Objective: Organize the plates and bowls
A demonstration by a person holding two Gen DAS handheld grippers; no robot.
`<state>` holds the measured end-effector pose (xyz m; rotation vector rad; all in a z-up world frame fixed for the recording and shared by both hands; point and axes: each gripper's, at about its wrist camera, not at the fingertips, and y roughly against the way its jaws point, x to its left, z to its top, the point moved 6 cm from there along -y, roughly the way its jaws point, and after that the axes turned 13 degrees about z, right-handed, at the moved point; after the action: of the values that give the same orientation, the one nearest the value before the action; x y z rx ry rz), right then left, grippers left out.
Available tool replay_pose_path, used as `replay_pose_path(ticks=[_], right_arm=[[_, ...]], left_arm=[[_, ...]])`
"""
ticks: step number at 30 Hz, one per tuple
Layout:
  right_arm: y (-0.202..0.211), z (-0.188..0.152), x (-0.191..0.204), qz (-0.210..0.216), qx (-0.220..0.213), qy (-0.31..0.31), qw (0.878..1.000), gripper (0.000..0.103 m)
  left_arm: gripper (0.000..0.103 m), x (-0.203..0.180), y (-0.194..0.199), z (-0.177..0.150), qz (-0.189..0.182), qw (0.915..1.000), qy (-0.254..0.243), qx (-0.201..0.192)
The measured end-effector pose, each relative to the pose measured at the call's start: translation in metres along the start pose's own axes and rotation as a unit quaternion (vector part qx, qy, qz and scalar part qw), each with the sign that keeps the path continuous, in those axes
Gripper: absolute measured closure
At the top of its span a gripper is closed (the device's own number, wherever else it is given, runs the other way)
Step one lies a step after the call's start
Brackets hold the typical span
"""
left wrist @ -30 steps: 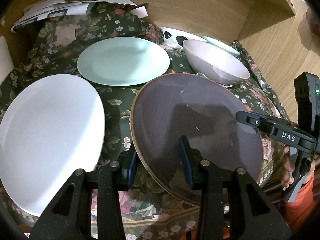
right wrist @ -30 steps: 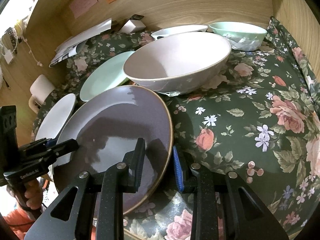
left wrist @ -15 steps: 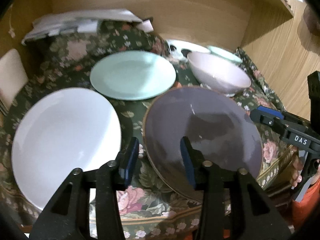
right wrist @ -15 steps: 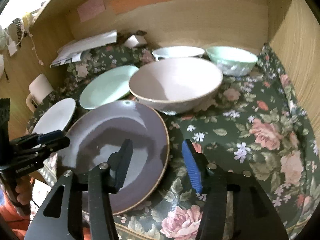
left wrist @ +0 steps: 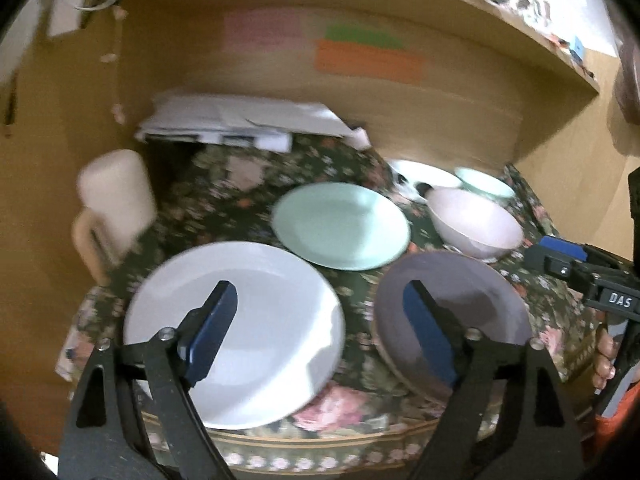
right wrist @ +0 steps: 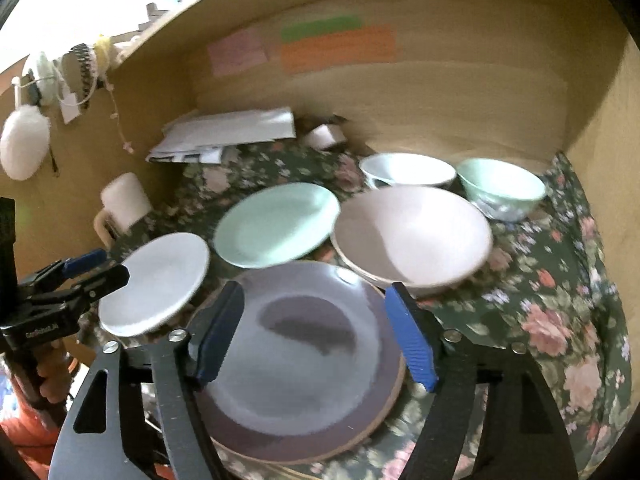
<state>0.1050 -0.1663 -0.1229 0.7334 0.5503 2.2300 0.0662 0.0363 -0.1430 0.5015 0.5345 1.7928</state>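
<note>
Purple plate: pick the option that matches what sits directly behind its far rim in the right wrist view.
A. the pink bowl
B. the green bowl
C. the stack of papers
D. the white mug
A. In the right wrist view the pink bowl sits right at the far-right rim of the purple plate, while the white mug, papers and green bowl lie farther off.

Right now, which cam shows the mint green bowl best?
Right wrist view. The mint green bowl shows its full rim and outer wall at the back right of the cloth. In the left wrist view only a sliver of its rim shows behind the pink bowl.
</note>
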Motion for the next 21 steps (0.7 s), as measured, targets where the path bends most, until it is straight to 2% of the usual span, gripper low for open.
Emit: replay_pose_path(ticks=[5,13,18,21], right_arm=[[-0.021,0.009,0.022,0.025,0.011,0.024,0.999,0.03],[-0.067,0.012,0.05,0.061,0.056,0.052,0.995,0.03],[-0.092,0.012,0.063,0.072,0.085,0.066,0.992,0.03],[-0.108,0.012,0.068,0.076,0.106,0.074,0.989,0.03]], left_arm=[[0.014,0.037,-0.002,-0.001,0.038,0.9992,0.015,-0.002],[0.014,0.09,-0.025,-0.02,0.083,0.9953,0.035,0.038],[0.014,0.112,-0.038,-0.036,0.089,0.993,0.047,0.063],[0.022,0.118,-0.043,-0.044,0.084,0.9923,0.049,0.076]])
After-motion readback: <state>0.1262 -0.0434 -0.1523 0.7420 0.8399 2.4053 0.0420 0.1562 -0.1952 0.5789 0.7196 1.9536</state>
